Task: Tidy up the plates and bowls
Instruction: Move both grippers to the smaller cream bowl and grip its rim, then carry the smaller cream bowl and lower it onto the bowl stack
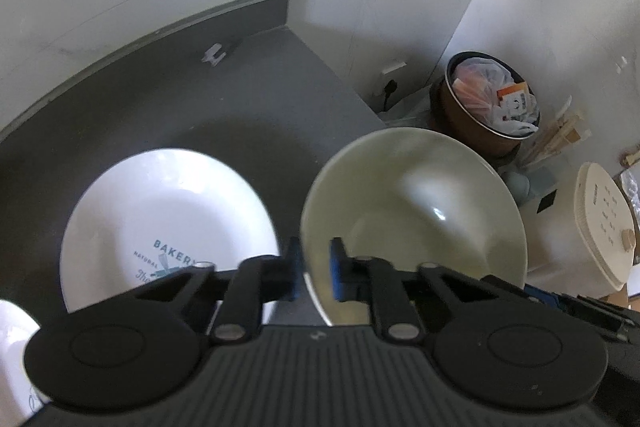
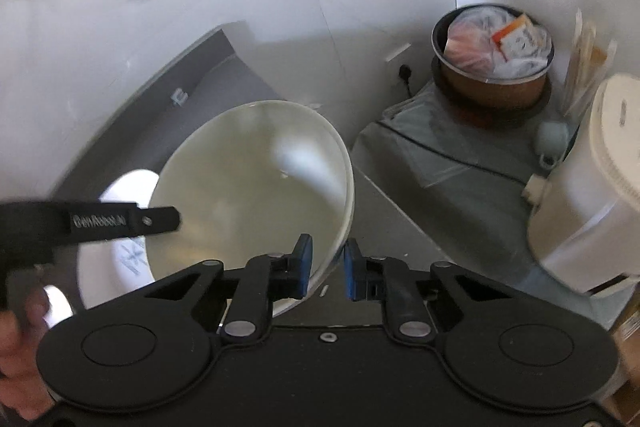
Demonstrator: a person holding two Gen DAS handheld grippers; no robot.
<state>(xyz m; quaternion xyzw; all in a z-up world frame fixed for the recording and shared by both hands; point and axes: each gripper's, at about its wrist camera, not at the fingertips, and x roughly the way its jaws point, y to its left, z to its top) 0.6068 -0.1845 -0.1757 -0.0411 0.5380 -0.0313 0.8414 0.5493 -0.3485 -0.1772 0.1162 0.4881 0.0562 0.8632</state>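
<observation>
A pale green bowl (image 1: 412, 203) hangs tilted over the right end of the dark grey counter (image 1: 168, 99). My left gripper (image 1: 316, 267) is shut on its near rim. The bowl (image 2: 248, 179) fills the middle of the right wrist view, with the left gripper's finger (image 2: 160, 221) lying over its far side. My right gripper (image 2: 327, 267) straddles the bowl's near rim, open, with a sliver of counter showing beside its right pad. A white plate printed "BAKERY" (image 1: 160, 203) lies flat on the counter left of the bowl. Another white dish (image 1: 12, 347) shows at the lower left edge.
On the floor past the counter's right edge stand a brown bin full of rubbish (image 1: 492, 99), a white appliance (image 2: 592, 195) and a wall socket with a black cable (image 2: 406, 73). Marble wall runs behind the counter. A hand (image 2: 20, 347) holds the left gripper.
</observation>
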